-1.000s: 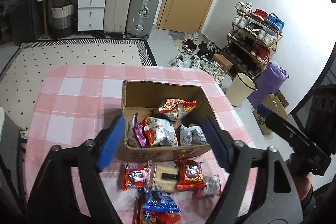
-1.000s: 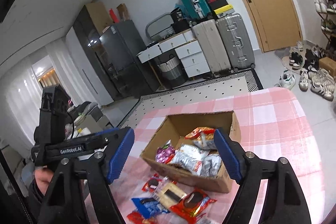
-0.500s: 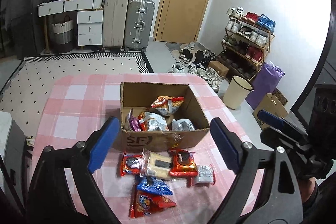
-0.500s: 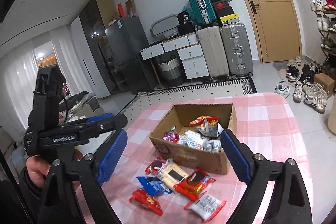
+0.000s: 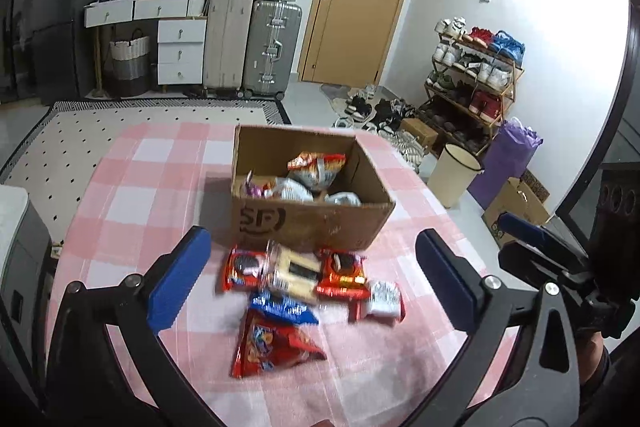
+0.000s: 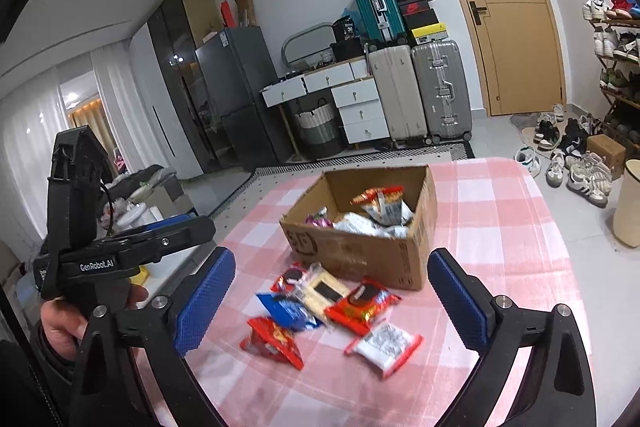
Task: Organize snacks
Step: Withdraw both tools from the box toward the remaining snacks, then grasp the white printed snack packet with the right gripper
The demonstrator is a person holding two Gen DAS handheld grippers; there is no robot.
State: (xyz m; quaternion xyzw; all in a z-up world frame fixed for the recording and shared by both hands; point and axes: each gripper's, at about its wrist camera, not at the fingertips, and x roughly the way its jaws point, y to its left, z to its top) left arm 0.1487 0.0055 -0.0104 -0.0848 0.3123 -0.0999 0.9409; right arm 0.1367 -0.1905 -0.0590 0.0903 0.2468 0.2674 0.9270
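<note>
An open cardboard box (image 5: 312, 223) (image 6: 352, 251) holding several snack bags stands mid-table on the pink checked cloth (image 5: 120, 207). Several packets lie loose in front of it: a pale cracker packet (image 5: 292, 269) (image 6: 320, 287), a blue packet (image 5: 282, 305), a red bag (image 5: 276, 351) (image 6: 274, 341), a red cookie packet (image 6: 360, 305) and a white packet (image 6: 384, 343). My left gripper (image 5: 312, 279) hovers above and short of the pile, its jaws opening, with nothing held. My right gripper (image 6: 332, 301) does the same from the right, jaws opening and empty.
A hand (image 6: 60, 319) holds the left gripper at the table's left edge. On the floor to the right stand a cream bin (image 5: 456, 175), a purple bag (image 5: 508, 159) and a shoe rack (image 5: 472, 87). Suitcases (image 5: 248, 43) and drawers line the far wall.
Both grippers have drawn back from the box toward the near edge of the table. Their jaws have spread wider. More of the loose packets now show in front of the box.
</note>
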